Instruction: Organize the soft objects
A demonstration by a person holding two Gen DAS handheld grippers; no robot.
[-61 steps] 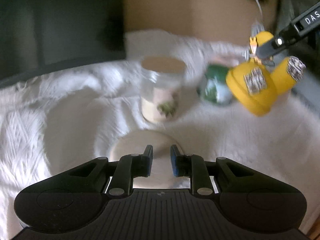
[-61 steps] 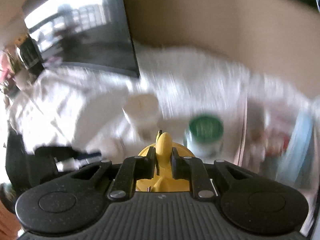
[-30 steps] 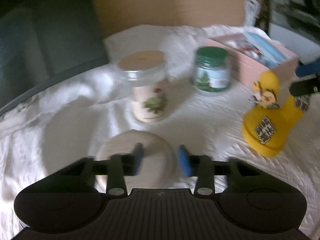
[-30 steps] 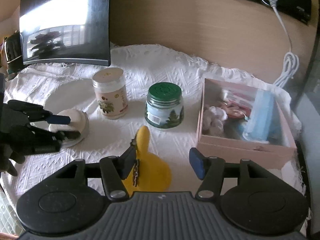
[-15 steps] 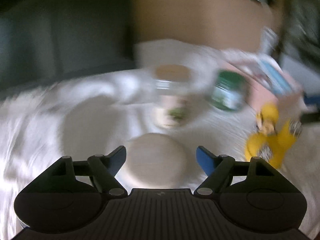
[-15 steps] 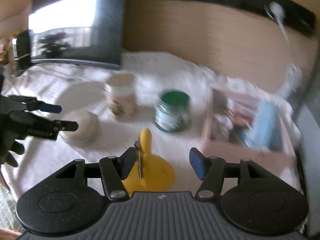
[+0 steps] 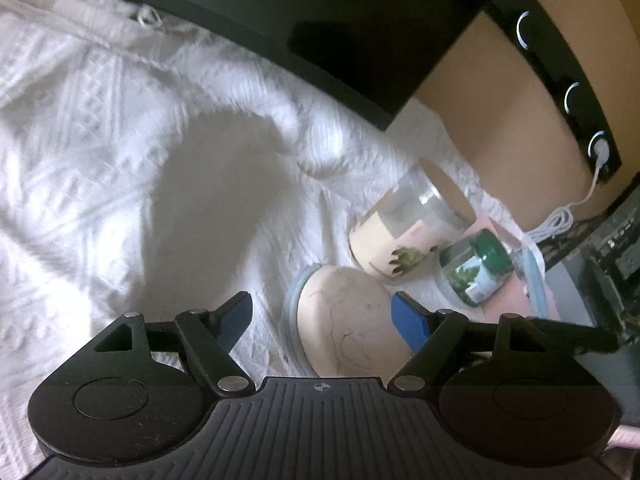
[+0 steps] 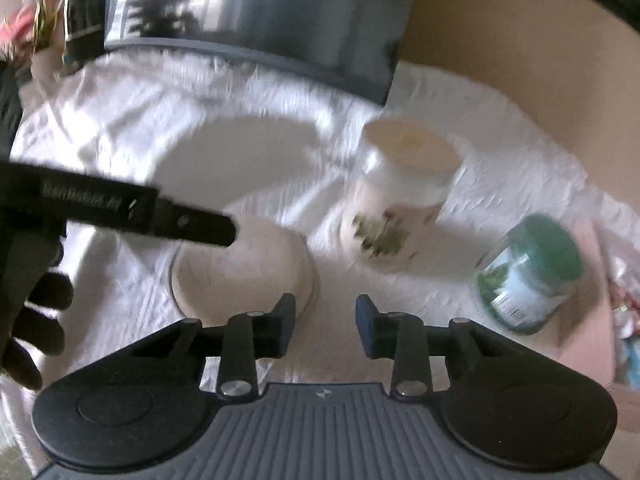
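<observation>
A cream, rounded soft object [image 7: 344, 320] with fine crack lines lies on the white cloth [image 7: 100, 152]. My left gripper [image 7: 320, 314] is open, its blue-padded fingers on either side of that object, not closed on it. The object also shows in the right wrist view [image 8: 244, 268], with a left finger [image 8: 188, 224] over it. My right gripper [image 8: 325, 318] is open and empty, just right of the cream object. The yellow soft toy is out of view.
A cream-lidded jar [image 7: 404, 228] [image 8: 396, 204] and a green-lidded jar [image 7: 476, 268] [image 8: 532, 272] stand right of the cream object. A pink box [image 7: 520, 296] [image 8: 592, 336] sits further right. A dark screen [image 8: 256, 12] and a tan wall [image 8: 500, 32] stand behind.
My right gripper let go of the yellow toy and swung left, so the toy left view. My left gripper opened wide and moved in around the cream object, tilting.
</observation>
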